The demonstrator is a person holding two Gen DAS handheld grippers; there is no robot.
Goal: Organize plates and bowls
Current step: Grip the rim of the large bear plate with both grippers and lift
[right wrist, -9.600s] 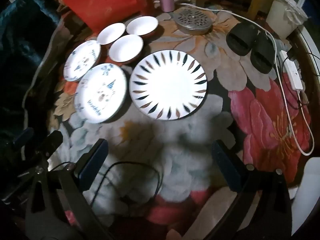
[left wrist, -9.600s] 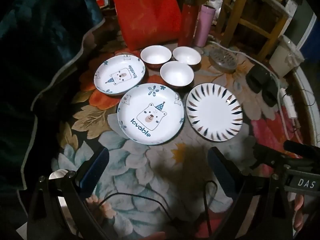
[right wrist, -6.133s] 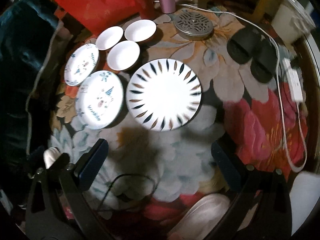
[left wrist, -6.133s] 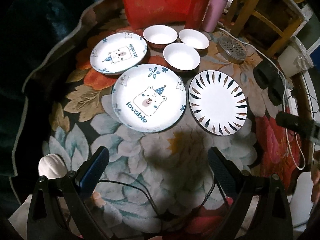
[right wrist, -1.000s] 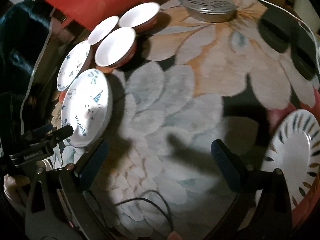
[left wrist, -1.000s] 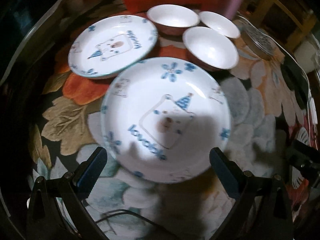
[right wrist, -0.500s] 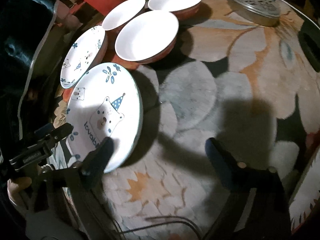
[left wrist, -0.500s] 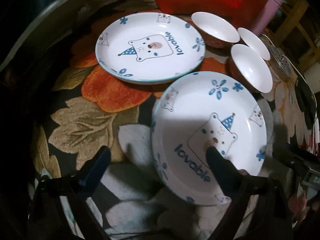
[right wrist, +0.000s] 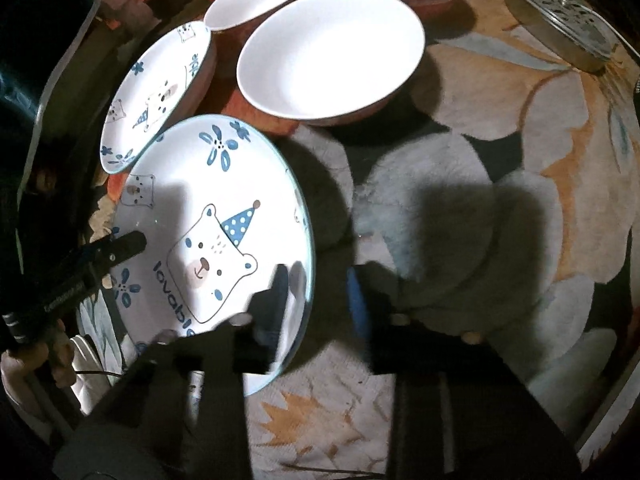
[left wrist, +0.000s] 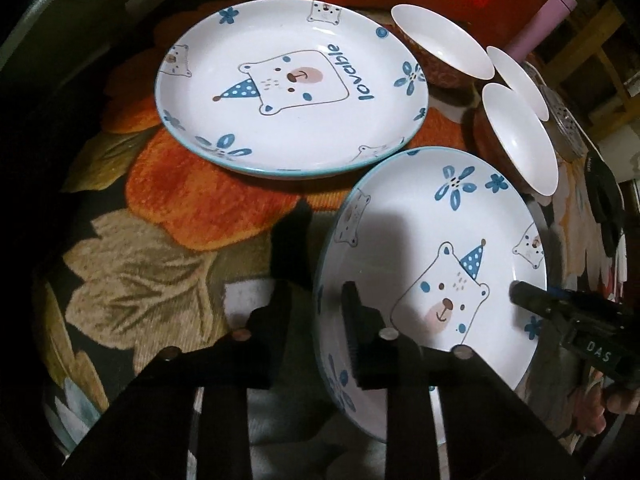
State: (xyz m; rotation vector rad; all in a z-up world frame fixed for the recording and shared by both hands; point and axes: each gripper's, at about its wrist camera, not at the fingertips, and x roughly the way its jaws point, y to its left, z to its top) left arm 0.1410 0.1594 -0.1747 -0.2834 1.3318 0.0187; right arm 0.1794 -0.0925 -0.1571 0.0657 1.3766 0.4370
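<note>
The near bear plate (left wrist: 432, 264) carries the blue word "lovable" beside a cartoon bear in a dotted party hat. It is the landmark here, and it lies on the flowered rug (left wrist: 168, 264). The far bear plate (left wrist: 292, 88), just beyond it with rims almost touching, shows the same bear and the same "lovable". On the body of the right gripper, seen from the left wrist, white letters read "DAS". The white lettering on the left gripper's body in the right wrist view is too blurred to read.

Both grippers point steeply down at the near bear plate from opposite sides. The left gripper (left wrist: 316, 304) straddles the plate's left rim, one finger over the rug and the other over the plate's inner face. Its jaws are closing with the rim between them. Whether the pads already press on it cannot be told.

The right gripper (right wrist: 316, 300) straddles the opposite rim in the same way, one finger over the plate and one over the rug. Its jaws are closing on the rim too, and contact is likewise unclear.

Three white bowls (right wrist: 328, 52) sit in a cluster beyond the near bear plate, beside the far one.
</note>
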